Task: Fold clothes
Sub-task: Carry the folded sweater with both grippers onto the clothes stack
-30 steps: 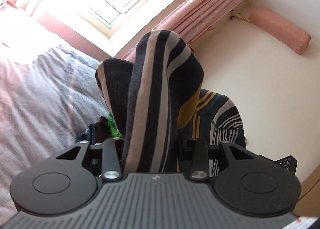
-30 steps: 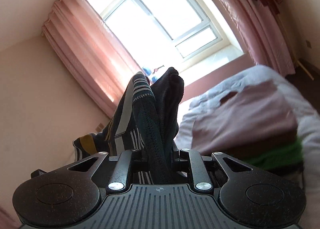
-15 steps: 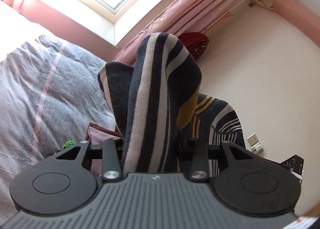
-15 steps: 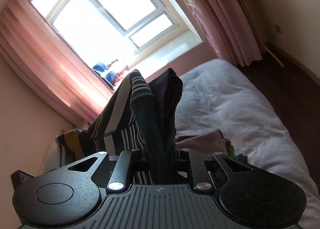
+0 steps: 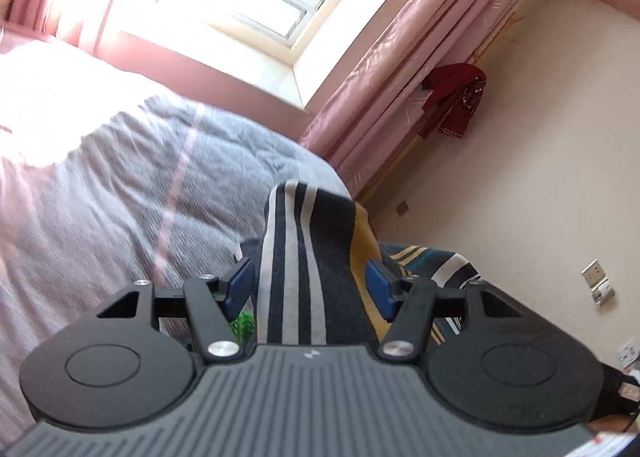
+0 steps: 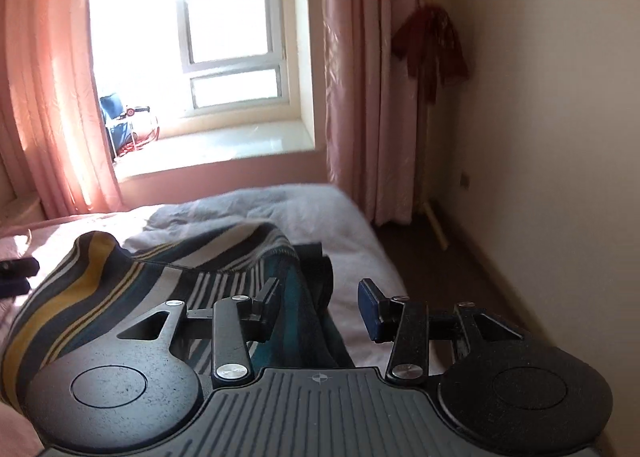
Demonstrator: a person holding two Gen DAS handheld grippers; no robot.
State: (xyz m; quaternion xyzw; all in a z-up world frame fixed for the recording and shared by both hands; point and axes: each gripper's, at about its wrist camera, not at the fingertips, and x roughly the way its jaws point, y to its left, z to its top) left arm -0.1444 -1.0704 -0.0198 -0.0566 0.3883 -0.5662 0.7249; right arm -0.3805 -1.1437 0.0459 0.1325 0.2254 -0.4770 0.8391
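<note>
Striped garment (image 5: 304,257): no readable writing.

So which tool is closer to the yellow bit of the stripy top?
Left. Both tools' jaws are opening around the stripy top: the yellow bit lies beside the left tool, but across the cloth from the right tool.

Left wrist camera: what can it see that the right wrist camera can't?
Only the left wrist view shows the white wall sockets and a green scrap under the cloth. Only the right wrist view shows the dark floor and the blue things on the windowsill. Both show the striped garment between opening jaws, the grey bedspread, pink curtains and a dark red cloth hanging by the wall.
</note>
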